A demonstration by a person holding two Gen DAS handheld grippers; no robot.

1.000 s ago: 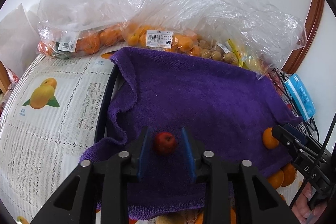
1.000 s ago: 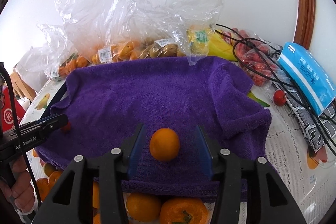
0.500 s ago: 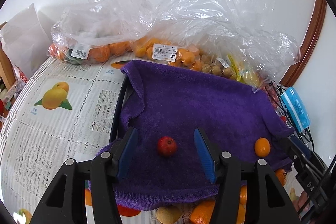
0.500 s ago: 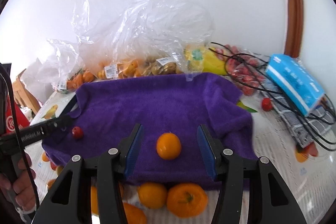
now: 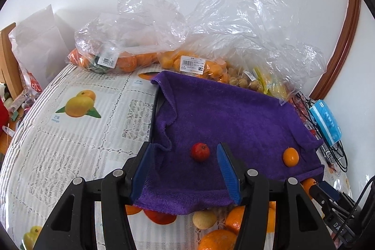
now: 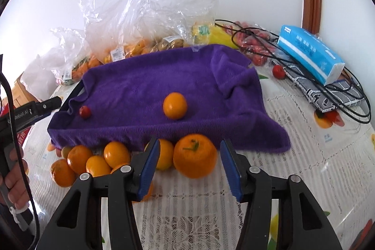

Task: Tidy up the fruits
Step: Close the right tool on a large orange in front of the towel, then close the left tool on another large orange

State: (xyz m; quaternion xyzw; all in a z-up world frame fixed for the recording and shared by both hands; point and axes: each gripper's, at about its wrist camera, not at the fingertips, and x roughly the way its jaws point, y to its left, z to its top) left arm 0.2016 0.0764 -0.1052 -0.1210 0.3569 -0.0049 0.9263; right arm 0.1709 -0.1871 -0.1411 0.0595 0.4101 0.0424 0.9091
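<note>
Purple towel [image 6: 150,86] is hiding the tray beneath it at frame centre. Left tool [image 5: 185,168], jaws having just been opening, is standing released with the red fruit [image 5: 200,151] untouched between them; right tool [image 6: 190,168] is gaping empty too.

Purple towel [image 6: 145,86]: plush matt terry cloth. Tablecloth [image 5: 70,139]: white lace under a glossy clear cover. Far bags [image 5: 234,22]: thin crinkled clear plastic. Orange [image 6: 175,105]: smooth, slightly shiny peel. Gripper pads [image 6: 150,165]: ribbed blue plastic on matt black frames.
</note>
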